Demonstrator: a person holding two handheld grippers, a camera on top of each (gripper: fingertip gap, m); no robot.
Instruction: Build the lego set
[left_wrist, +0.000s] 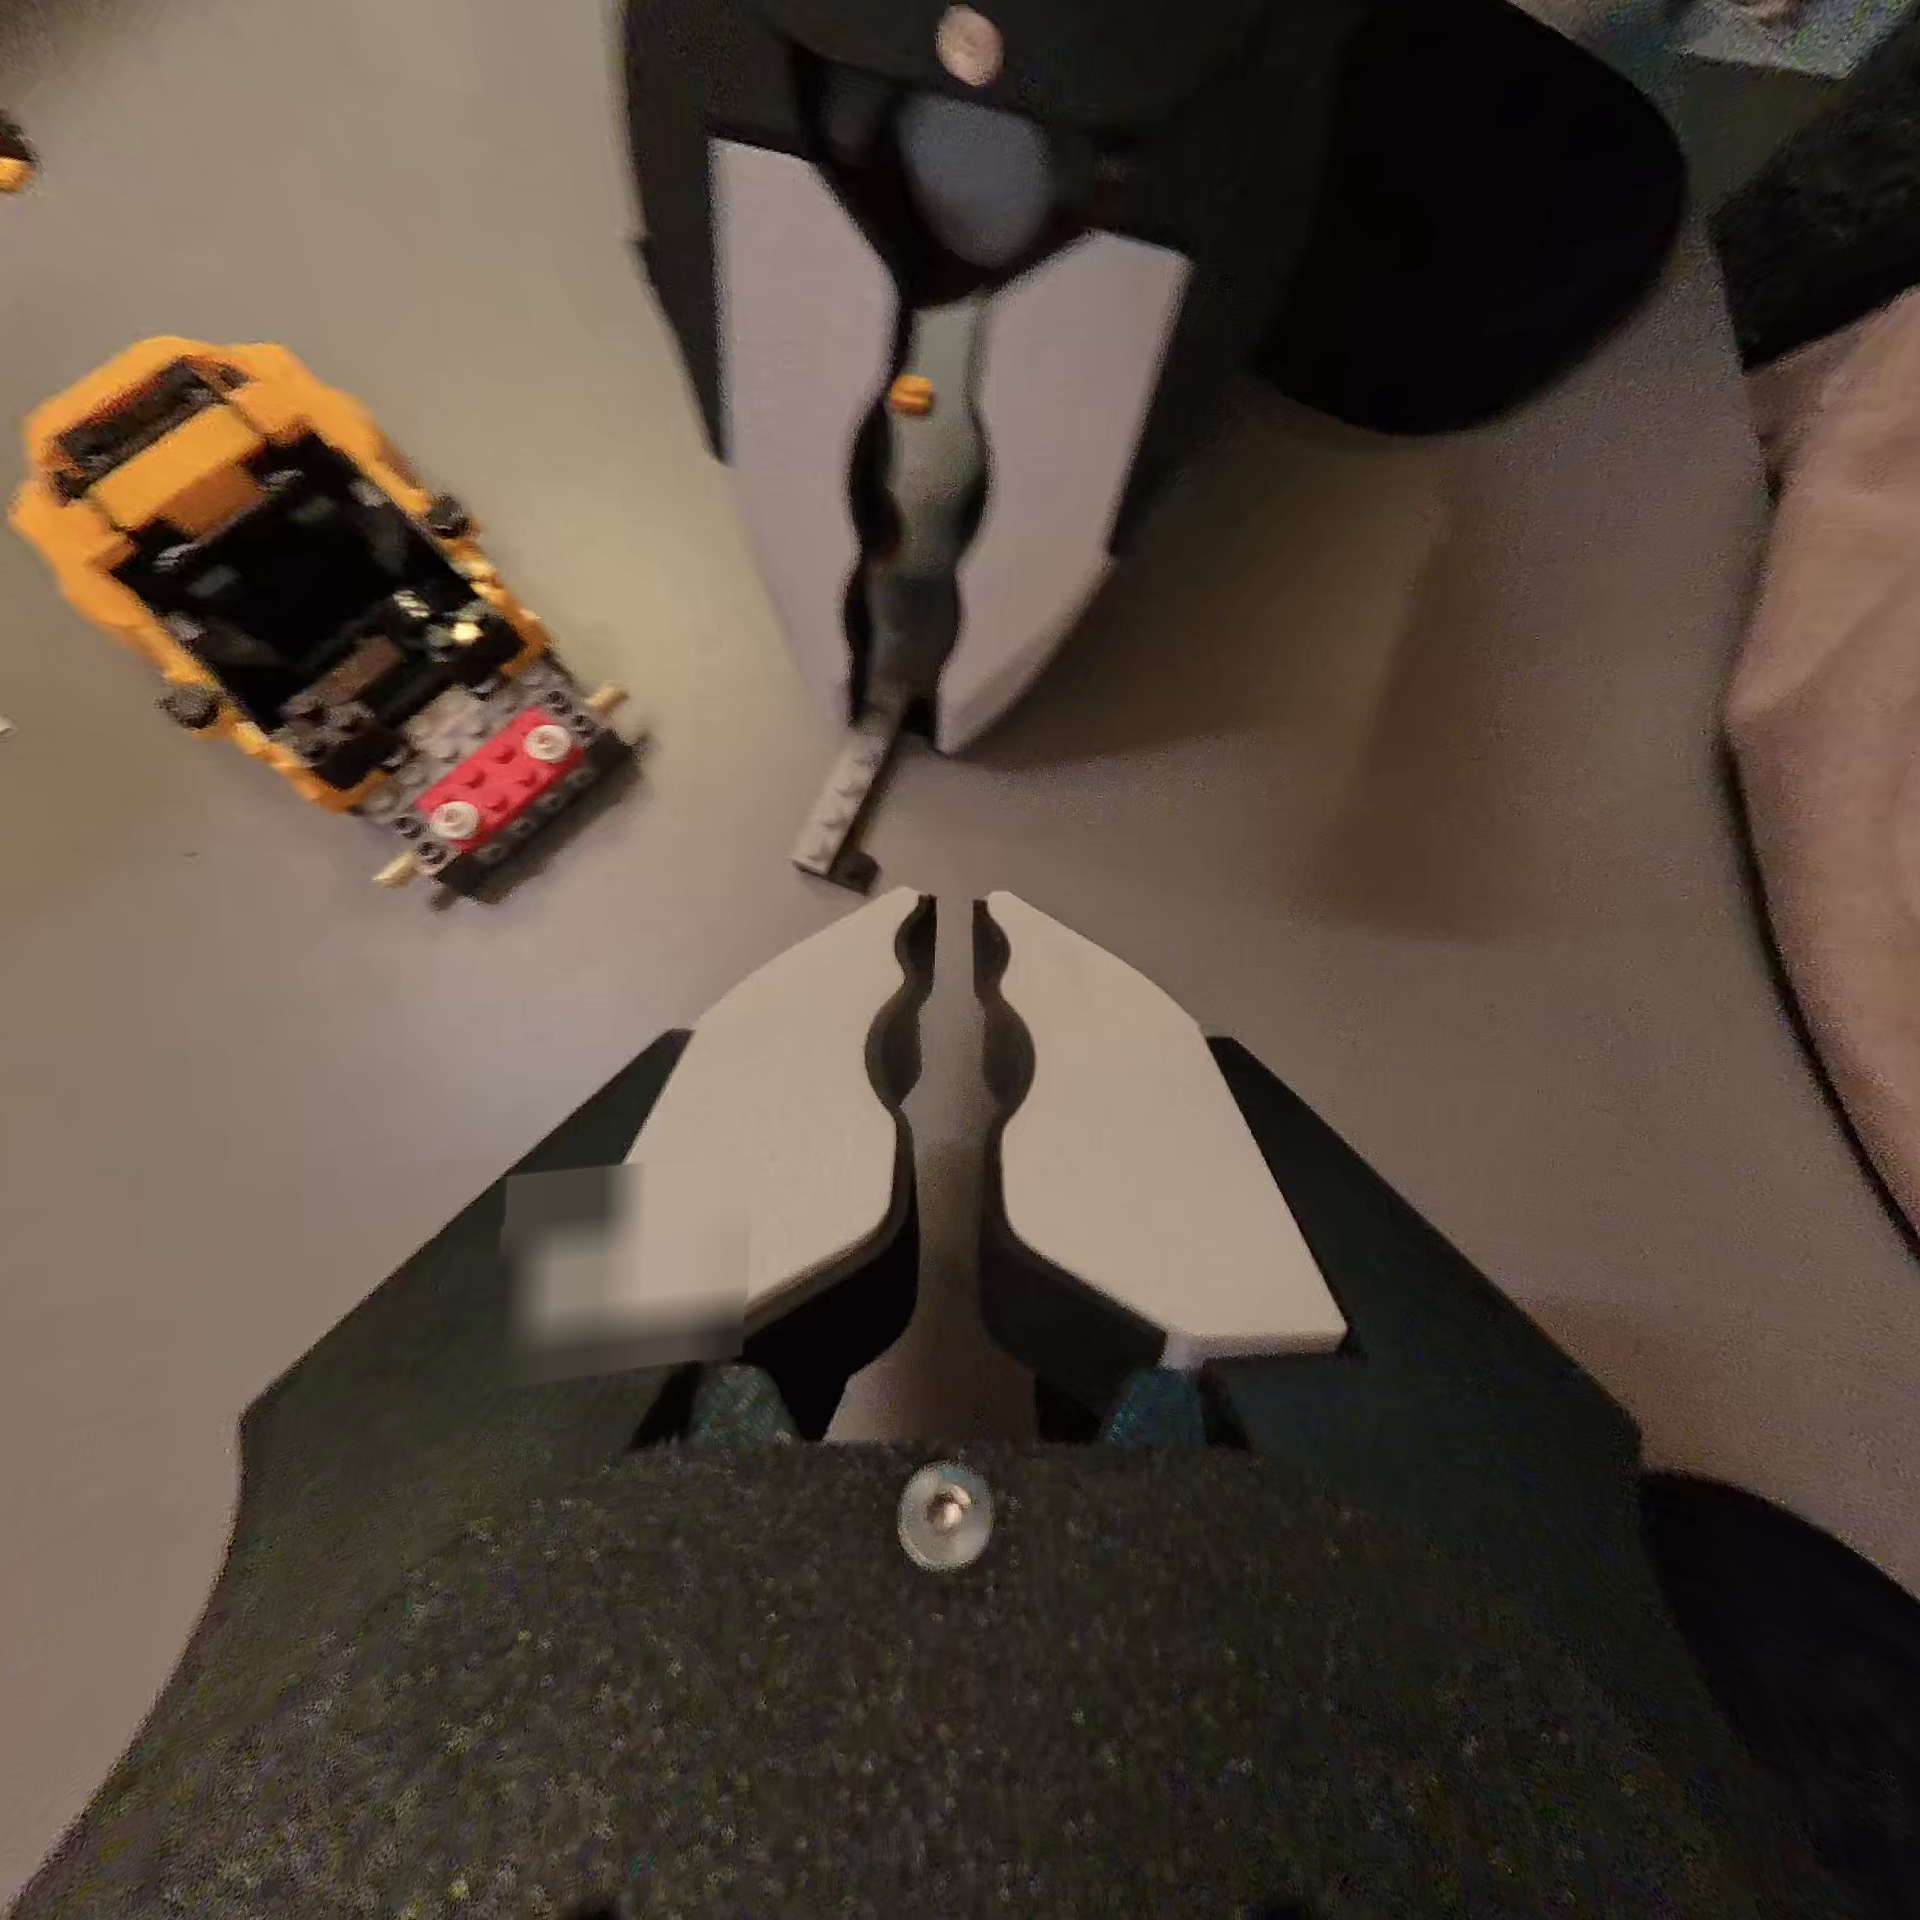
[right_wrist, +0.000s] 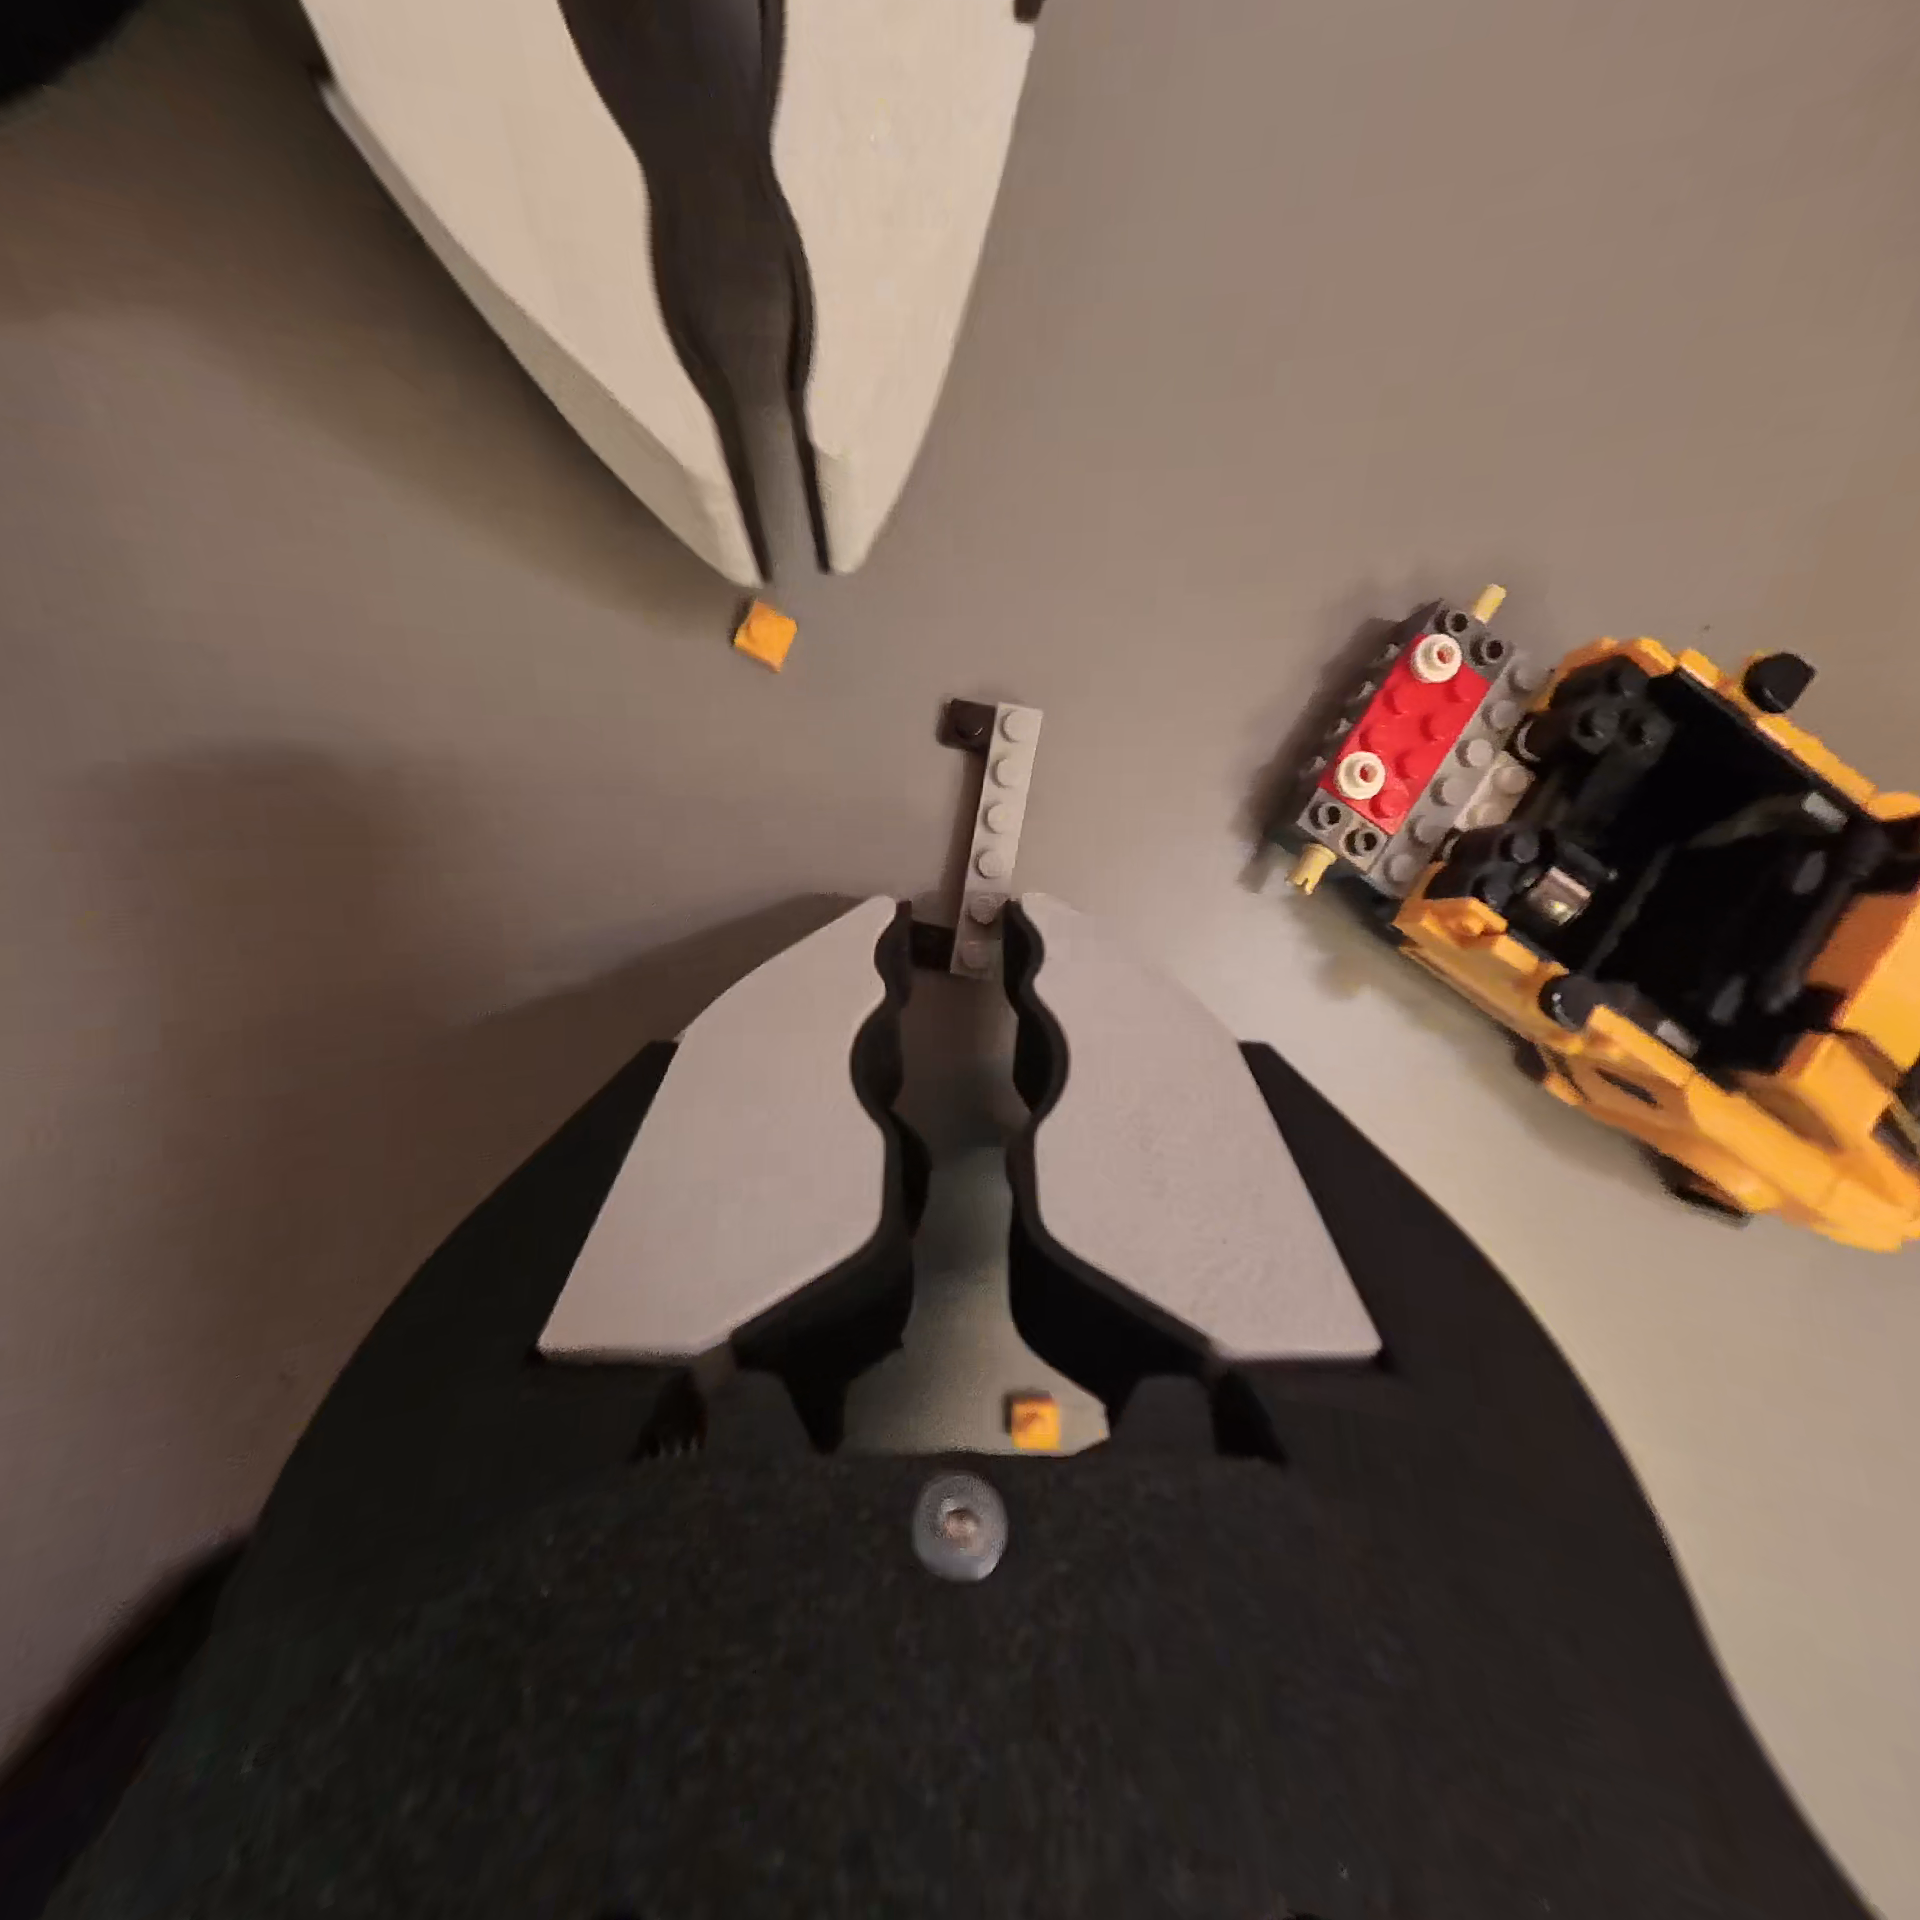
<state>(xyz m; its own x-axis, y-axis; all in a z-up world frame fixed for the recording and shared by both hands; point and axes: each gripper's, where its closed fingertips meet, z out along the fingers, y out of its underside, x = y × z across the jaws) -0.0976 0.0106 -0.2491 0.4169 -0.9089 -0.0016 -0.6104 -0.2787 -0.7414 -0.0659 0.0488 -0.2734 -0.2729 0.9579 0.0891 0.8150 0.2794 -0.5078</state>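
My right gripper (right_wrist: 961, 914) is shut on the near end of a long grey plate (right_wrist: 1003, 810), which has a small black piece at each end. The plate also shows in the left wrist view (left_wrist: 847, 800), pointing out of the right gripper's fingers (left_wrist: 1023, 499) toward the table. My left gripper (left_wrist: 954, 904) is empty, with only a thin slit between its jaws. Its fingertips (right_wrist: 727, 499) hover just behind a small orange tile (right_wrist: 766, 631). The partly built orange and black lego car (left_wrist: 301, 613) lies to the left; it also shows in the right wrist view (right_wrist: 1610, 883), with a red brick (right_wrist: 1397, 727) on its grey end.
A second small orange piece (right_wrist: 1034, 1421) lies on the grey table (right_wrist: 312, 831) under my right gripper; it also shows in the left wrist view (left_wrist: 912, 395). Another orange bit (left_wrist: 10, 166) is at the far left edge. A beige sleeve-like shape (left_wrist: 1829, 727) fills the right edge. Some 6 cm of space lies between my two pairs of fingers. The red brick (right_wrist: 1397, 727) lies around 7 cm away from my right fingertips. It is also in sight in the left wrist view (left_wrist: 499, 777).
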